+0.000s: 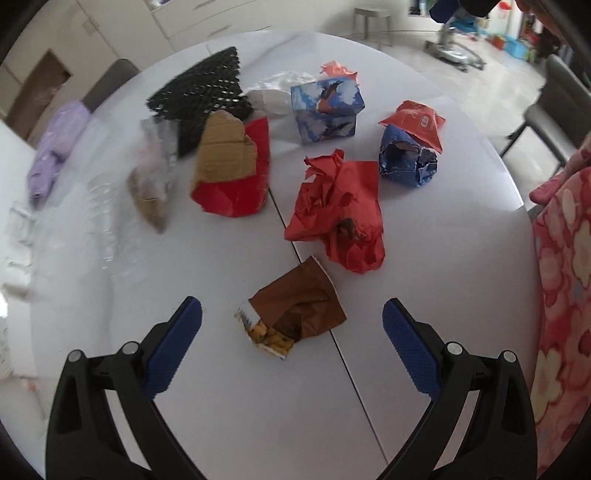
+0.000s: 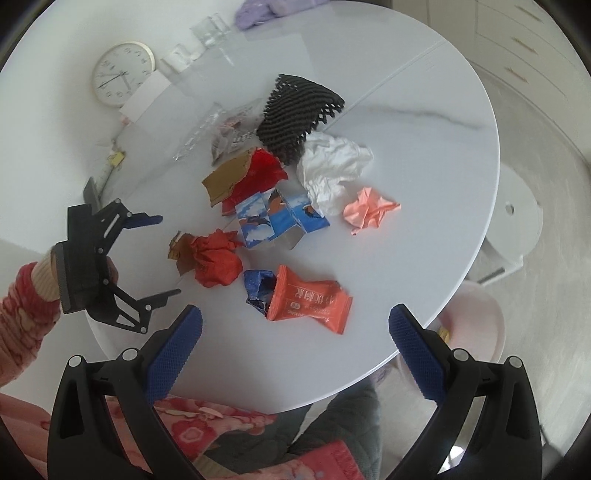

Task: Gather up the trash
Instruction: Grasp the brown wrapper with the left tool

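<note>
Trash lies scattered on a white round table (image 1: 229,387). My left gripper (image 1: 291,317) is open, its blue pads either side of a brown snack wrapper (image 1: 295,314), apart from it. Beyond lie crumpled red paper (image 1: 340,210), a crumpled blue wrapper (image 1: 406,158), an orange-red packet (image 1: 417,122), a blue bird-print box (image 1: 325,107) and a red box with torn cardboard (image 1: 232,170). My right gripper (image 2: 295,328) is open and empty above the table's near edge, just short of the orange-red packet (image 2: 310,302). The left gripper (image 2: 168,254) also shows in the right wrist view.
Black foam mesh (image 2: 295,110), crumpled white paper (image 2: 332,166) and pink paper (image 2: 369,210) lie farther back. A clock (image 2: 122,74), glass jars (image 2: 210,29), clear plastic (image 2: 203,129) and a purple bag (image 1: 55,151) sit near the table's far side. Chairs (image 1: 546,122) stand around.
</note>
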`<state>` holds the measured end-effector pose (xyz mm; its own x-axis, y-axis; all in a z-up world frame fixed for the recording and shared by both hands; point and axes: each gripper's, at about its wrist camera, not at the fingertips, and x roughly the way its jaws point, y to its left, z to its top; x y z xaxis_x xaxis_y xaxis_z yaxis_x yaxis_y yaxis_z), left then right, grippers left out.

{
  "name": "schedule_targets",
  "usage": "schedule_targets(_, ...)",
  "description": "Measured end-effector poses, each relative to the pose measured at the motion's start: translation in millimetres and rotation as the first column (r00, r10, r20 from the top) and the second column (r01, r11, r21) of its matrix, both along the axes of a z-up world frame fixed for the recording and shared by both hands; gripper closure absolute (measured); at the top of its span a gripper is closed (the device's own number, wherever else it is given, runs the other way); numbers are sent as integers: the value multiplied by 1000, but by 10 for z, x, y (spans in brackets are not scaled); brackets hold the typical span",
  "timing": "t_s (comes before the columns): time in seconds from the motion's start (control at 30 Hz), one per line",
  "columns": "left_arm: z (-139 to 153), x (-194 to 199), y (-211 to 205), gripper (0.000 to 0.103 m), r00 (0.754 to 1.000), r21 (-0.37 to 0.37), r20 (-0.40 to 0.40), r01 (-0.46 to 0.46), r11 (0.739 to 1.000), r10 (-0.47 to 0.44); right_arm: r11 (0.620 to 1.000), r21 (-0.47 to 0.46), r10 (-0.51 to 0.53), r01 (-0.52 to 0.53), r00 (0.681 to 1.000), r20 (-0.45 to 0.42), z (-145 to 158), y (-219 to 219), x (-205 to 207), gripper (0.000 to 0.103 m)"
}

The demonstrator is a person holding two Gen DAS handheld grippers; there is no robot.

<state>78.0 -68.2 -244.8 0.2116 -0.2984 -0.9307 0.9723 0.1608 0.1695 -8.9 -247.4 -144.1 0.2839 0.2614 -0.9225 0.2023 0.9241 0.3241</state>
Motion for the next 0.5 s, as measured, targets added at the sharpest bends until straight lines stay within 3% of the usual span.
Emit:
schedule_targets(0.1,-124,194,-28,10,999,-1,-21,-26,1000,26,999,5,-37,37,999,-16,-17,28,17,3)
schedule_targets(0.23,-230,330,-60,22,995,-28,-84,-61,998,59,998,1,-62,62,998,-29,-23,67,76,3)
schedule_targets(0.37,-254,448,-23,34,974,-64,-184,-146,987,132,997,0,-76,76,997,-16,32,93,156,3)
schedule_targets(0.5,-246,521,46,44,955,-99,-197,-246,964,224,998,12,-66,66,998,0,94,150,219,3)
